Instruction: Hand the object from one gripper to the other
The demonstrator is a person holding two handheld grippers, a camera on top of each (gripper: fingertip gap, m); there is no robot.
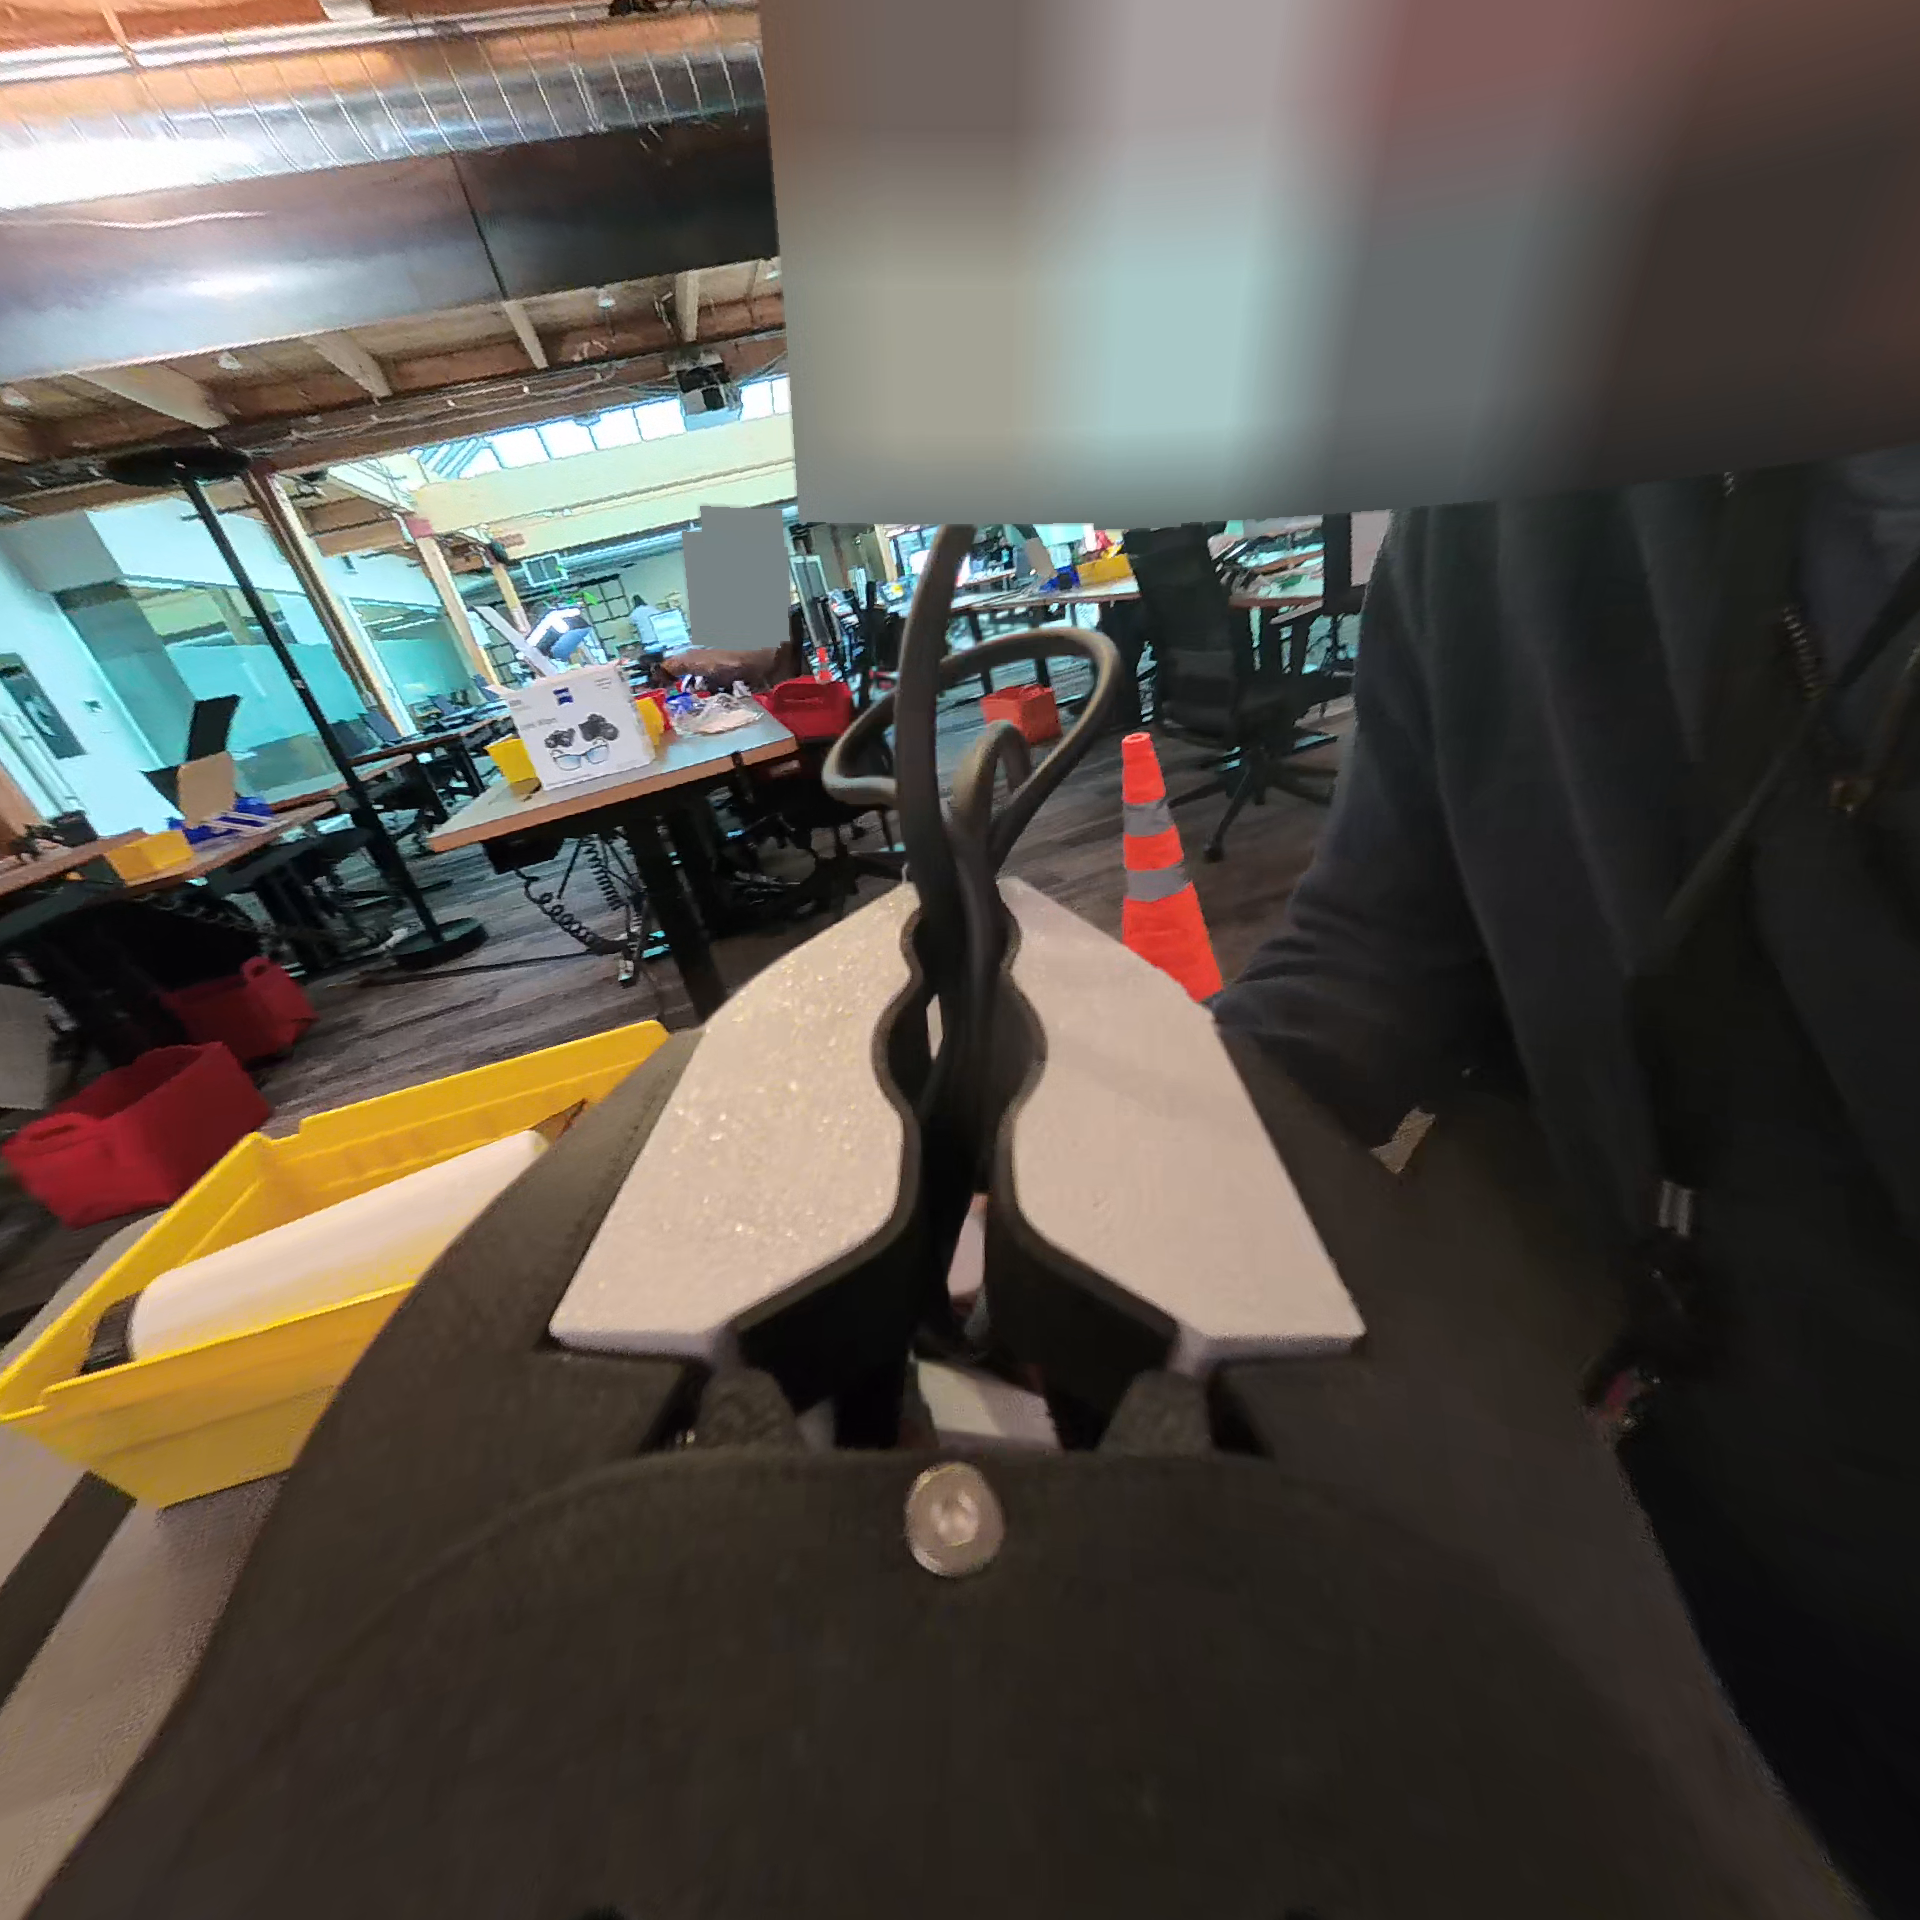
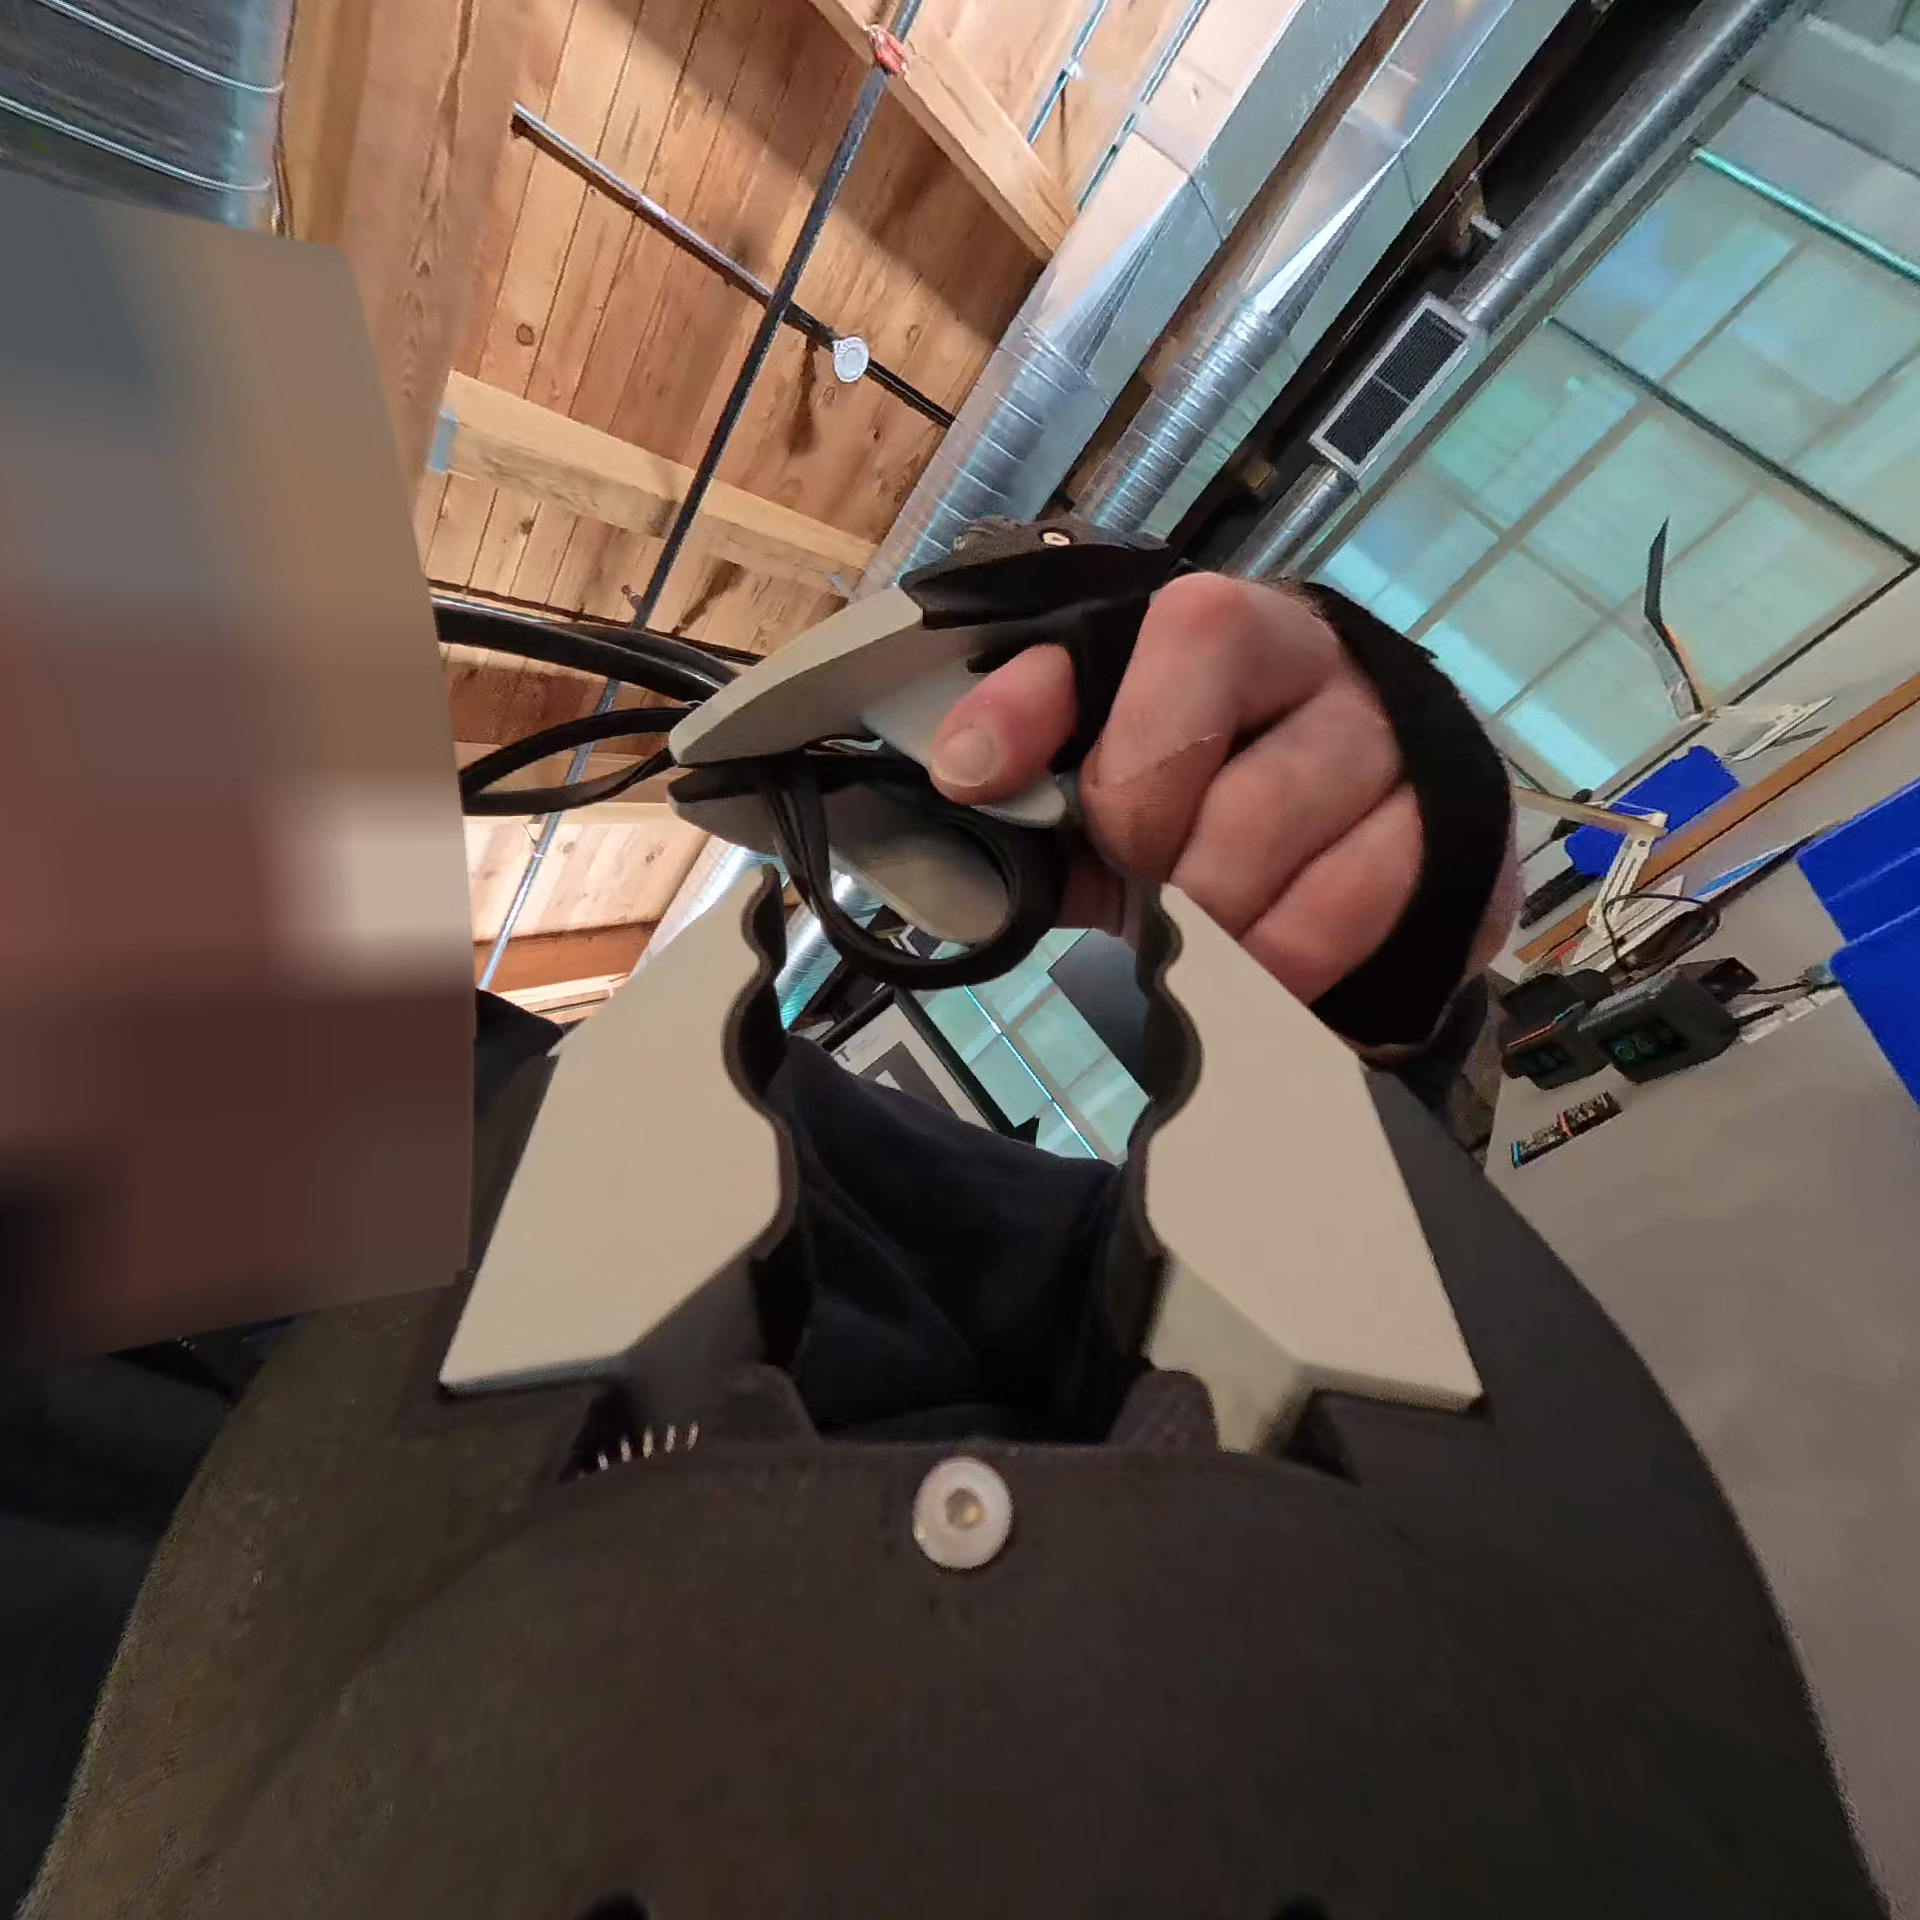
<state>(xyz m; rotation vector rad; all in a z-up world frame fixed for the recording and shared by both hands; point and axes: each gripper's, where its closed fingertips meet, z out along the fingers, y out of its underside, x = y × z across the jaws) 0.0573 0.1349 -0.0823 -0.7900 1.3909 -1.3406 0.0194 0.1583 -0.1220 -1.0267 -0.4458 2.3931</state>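
Left wrist view: cable (image 1: 961, 831) in left tool (image 1: 961, 914)

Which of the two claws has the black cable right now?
The left claw, shut on the looped black cable. The right claw is open and empty, its grey fingers just below the cable's hanging loop.

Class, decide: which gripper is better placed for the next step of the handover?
Right gripper: its fingers are open just below the black cable, which the left gripper clamps.
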